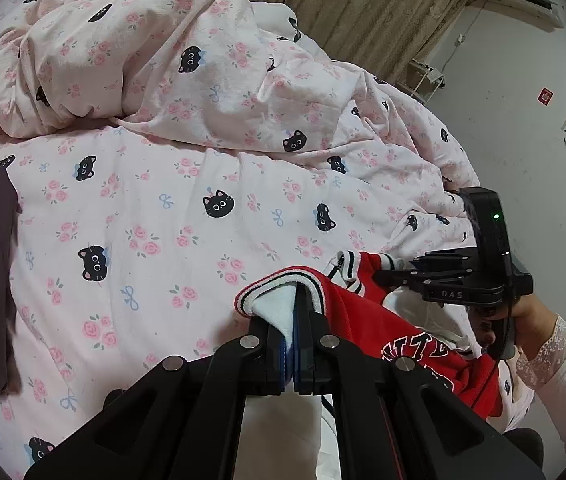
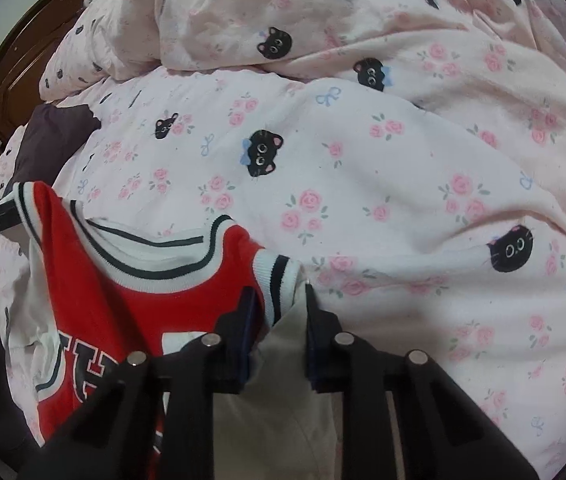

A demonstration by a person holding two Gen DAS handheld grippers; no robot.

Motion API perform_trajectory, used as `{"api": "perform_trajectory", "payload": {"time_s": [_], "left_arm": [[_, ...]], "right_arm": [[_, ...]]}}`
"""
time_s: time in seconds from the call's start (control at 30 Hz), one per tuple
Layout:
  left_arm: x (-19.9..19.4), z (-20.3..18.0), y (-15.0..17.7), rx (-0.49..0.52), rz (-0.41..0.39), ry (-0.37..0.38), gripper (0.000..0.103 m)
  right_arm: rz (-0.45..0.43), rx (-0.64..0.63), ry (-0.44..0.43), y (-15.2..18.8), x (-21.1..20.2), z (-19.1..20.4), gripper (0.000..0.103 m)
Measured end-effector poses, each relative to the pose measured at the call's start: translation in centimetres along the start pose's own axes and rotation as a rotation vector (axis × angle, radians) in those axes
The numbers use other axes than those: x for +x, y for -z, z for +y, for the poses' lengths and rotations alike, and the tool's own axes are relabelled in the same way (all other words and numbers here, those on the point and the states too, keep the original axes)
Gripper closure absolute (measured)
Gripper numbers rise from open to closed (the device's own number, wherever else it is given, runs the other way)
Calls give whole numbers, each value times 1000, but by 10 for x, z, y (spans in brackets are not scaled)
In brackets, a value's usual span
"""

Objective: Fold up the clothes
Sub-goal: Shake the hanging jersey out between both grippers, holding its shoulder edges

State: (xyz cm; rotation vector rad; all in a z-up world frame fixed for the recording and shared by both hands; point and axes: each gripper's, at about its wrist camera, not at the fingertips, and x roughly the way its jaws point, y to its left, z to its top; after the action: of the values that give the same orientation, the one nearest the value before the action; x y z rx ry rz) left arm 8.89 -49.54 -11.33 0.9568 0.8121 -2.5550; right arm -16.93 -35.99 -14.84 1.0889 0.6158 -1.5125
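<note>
We pinch the jersey (image 1: 367,320) in our left fingers (image 1: 297,320); our right fingers (image 2: 279,312), part open, straddle its shoulder above the bed (image 2: 363,184).

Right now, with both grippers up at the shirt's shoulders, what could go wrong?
1. The right hand-held gripper looks open around the striped trim, so that shoulder may slip when lifted.
2. The left hand-held gripper pinches only a small bit of the red jersey; it could pull free.
3. The rumpled duvet may spoil a flat fold.

Right gripper (image 2: 279,316) jaws apart astride red jersey (image 2: 123,300) striped shoulder; pink cat-print bedding (image 2: 363,184) beneath
</note>
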Motion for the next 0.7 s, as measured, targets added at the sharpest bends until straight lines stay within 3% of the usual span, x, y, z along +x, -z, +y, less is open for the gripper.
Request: {"api": "perform_trajectory", "payload": {"time_s": [0.1,0.4,0.53,0.7], "left_arm": [[1,-1,-1,9,3,-1,101],[22,-35,-13,168,6,-33,101],[31,-51,-18,239,8,-47,101],[55,-71,-39,332,29,-137,101]], "right_arm": [[-36,-11,3,-1,-13,3,91],[-239,32,56,3,-80,-13,92],[-278,69,103,7,-100,-34,92],[-293,139,163,11,-110,-67,92]]}}
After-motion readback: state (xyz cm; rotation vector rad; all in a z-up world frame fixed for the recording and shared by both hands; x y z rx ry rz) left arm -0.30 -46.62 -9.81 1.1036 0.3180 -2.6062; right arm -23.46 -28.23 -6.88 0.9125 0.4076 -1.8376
